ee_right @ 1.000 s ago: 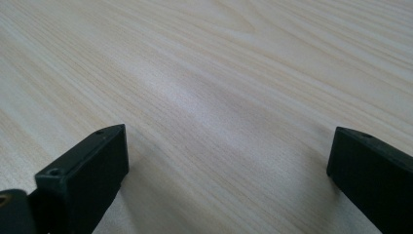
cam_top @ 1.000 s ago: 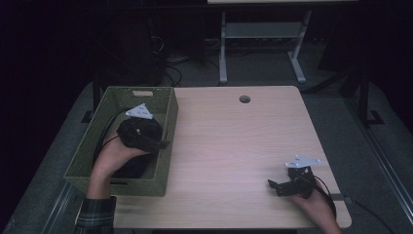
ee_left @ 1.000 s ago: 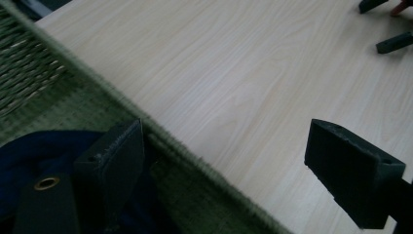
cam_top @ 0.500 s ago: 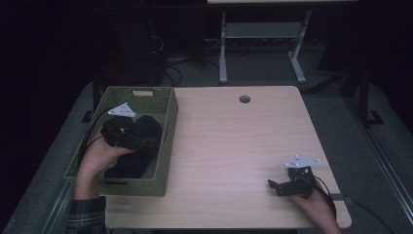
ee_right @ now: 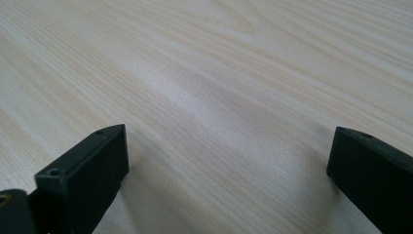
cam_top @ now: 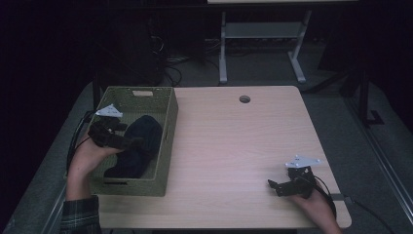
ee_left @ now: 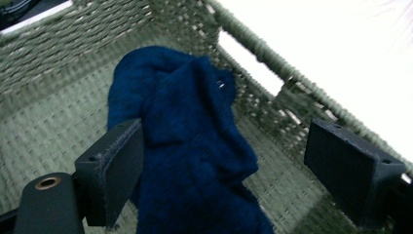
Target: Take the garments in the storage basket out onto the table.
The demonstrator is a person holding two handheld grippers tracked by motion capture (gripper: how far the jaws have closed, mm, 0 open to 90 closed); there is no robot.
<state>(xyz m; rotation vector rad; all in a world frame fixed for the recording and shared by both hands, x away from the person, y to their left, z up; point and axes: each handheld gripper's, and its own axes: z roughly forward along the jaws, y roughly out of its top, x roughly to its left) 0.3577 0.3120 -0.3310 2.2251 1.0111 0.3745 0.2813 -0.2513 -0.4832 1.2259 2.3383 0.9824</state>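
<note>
A pale wood table point(cam_top: 243, 146) stands in a dark room, a white metal frame point(cam_top: 263, 44) and cables point(cam_top: 170, 63) behind it.

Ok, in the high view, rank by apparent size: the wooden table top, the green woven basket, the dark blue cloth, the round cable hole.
Largest to smallest:
1. Light wooden table top
2. Green woven basket
3. Dark blue knitted cloth lying inside the basket
4. Round cable hole

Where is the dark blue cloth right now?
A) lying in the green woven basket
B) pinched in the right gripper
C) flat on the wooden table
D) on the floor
A. The dark blue cloth lies on the bottom of the green woven basket, with the left gripper open around it, while the right gripper is open over the bare wooden table.
</note>
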